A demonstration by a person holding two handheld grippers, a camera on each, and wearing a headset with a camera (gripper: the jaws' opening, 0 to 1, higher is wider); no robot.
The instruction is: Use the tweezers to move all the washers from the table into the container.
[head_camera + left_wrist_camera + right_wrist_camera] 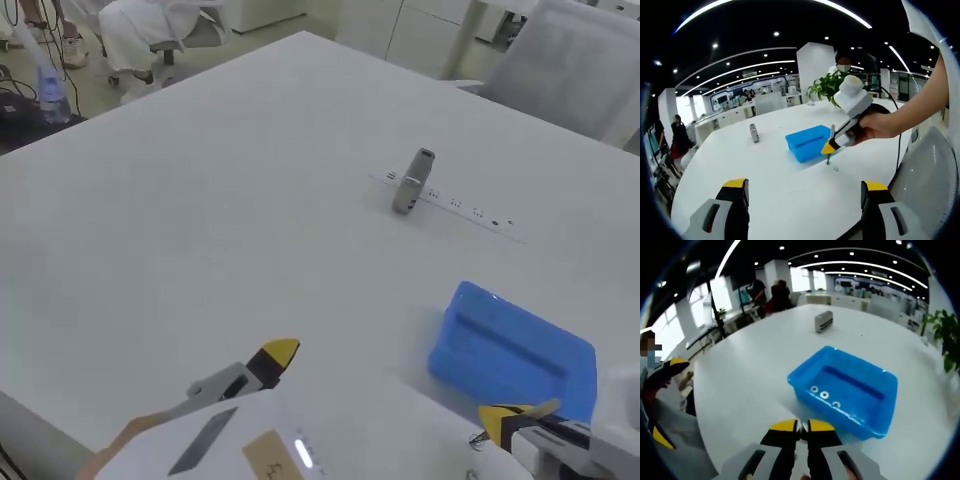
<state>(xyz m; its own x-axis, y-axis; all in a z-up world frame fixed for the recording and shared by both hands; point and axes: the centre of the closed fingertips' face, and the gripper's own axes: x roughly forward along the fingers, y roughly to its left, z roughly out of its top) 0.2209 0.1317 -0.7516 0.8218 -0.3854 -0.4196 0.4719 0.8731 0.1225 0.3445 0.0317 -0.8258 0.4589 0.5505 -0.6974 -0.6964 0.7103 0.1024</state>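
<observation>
A blue container [850, 390] sits on the white table [200, 220] with three washers [823, 395] inside it. The same container [512, 348] lies at the lower right of the head view. My right gripper [801, 427] is shut on the tweezers [829, 147], which point down at the table just in front of the container [809, 141]. One small washer [836, 169] lies on the table near the tweezers' tip. My left gripper [805, 187] stands wide open with nothing between its jaws, well short of the container. In the head view the left gripper [275, 356] is at the bottom, the right gripper [512, 415] at the bottom right.
A small grey device [413, 180] stands upright on a flush socket strip [470, 210] beyond the container. A grey chair [580, 70] is at the table's far side. People sit at the far left, past the table's edge.
</observation>
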